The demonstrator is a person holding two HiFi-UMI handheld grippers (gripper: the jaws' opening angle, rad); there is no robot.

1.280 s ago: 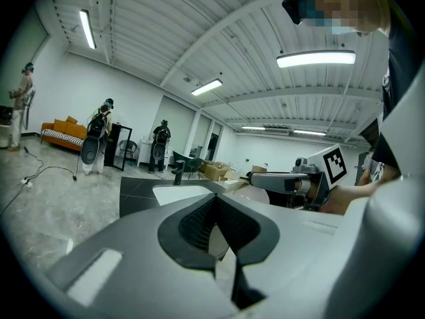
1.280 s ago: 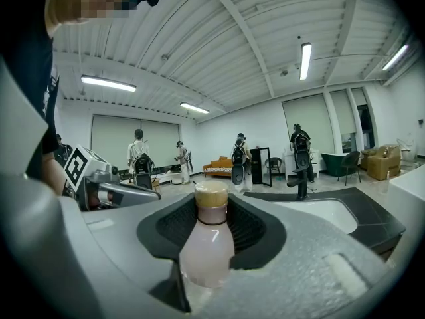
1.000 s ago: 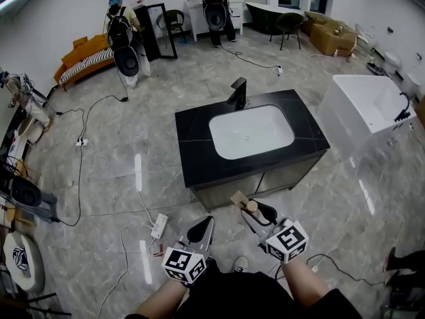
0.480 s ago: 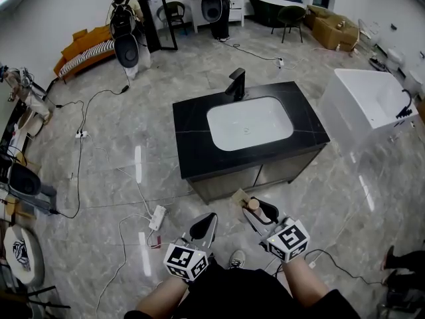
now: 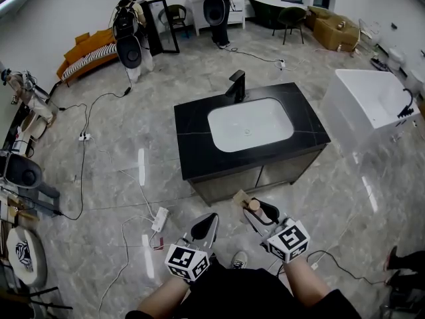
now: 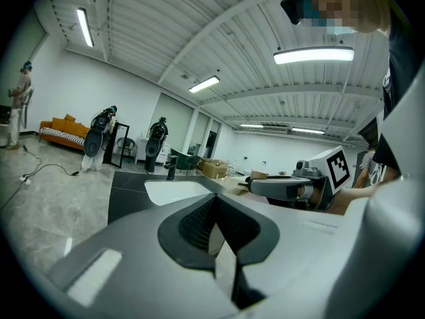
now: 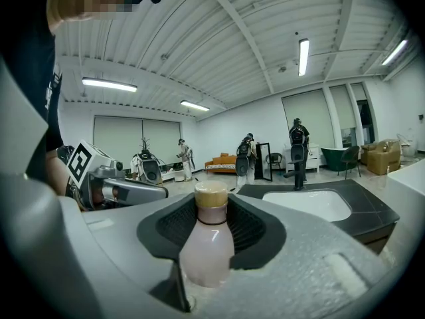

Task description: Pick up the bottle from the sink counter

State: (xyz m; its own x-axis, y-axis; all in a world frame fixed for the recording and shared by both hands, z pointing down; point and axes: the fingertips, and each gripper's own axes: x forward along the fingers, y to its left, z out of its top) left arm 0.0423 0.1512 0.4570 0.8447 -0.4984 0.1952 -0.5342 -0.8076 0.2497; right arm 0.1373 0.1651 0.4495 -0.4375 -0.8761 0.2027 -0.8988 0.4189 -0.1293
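Nearest of all, the right gripper (image 7: 212,219) has its jaws spread fairly wide and pressed against the sides of the bottle (image 7: 207,244), which sits between the dark pads with its tan cap pointing out toward the jaw tips. The bottle is small, with a smooth, milky pink body that swells below a narrow neck. It looks light, stiff and probably slick; I cannot tell whether it is glass or plastic. The wide belly is the sound place to grip it, as here, since the neck offers less surface and the cap might turn or come off. A hard squeeze seems needless, though a loose one could let the rounded wall slide forward.

Beside it, the left gripper (image 6: 214,221) has its jaws drawn together on nothing.

Farther out, well apart from both grippers, stands the black sink counter (image 5: 199,145) with its white basin (image 5: 250,125) and dark faucet (image 5: 236,85). Its top carries no bottle, so the lift looks done.
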